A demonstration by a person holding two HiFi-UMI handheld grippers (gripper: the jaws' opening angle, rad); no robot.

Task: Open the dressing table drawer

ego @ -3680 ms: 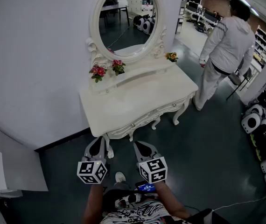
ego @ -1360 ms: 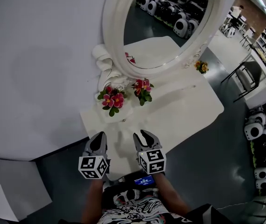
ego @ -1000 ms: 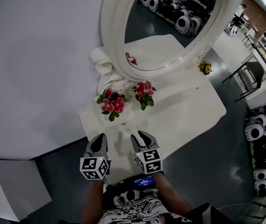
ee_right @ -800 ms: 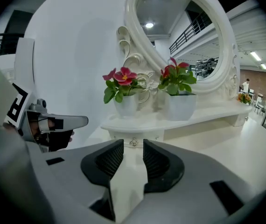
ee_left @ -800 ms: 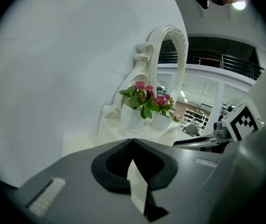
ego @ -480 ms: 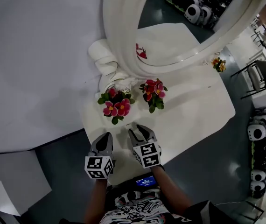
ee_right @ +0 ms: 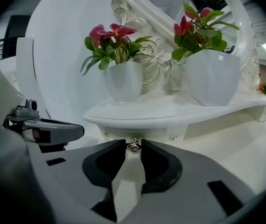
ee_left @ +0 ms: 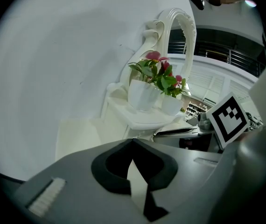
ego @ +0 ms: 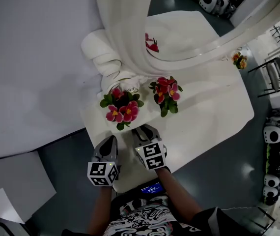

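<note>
The white dressing table (ego: 213, 117) carries a raised shelf (ee_right: 170, 113) with a small drawer under it. The drawer's small metal knob (ee_right: 133, 145) sits right at my right gripper's (ee_right: 133, 148) fingertips. Those jaws are closing with the knob between them, and a narrow gap still shows. In the head view the right gripper (ego: 142, 130) reaches in below the two flower pots. My left gripper (ego: 109, 140) hovers beside it over the table's left front corner. It is shut and empty, with its tips (ee_left: 132, 141) meeting.
Two white pots of red flowers (ego: 120, 107) (ego: 165, 93) stand on the shelf just above the knob. The big oval mirror (ego: 179, 28) rises behind them. Further small knobs (ee_right: 173, 136) flank the middle one. A chair (ego: 277, 73) and white machines (ego: 277, 132) stand on the floor at right.
Both grippers have sunk and moved forward toward the shelf with the flower pots. The right one has gone furthest and now reaches under the shelf. The table looms closer in the head view.
</note>
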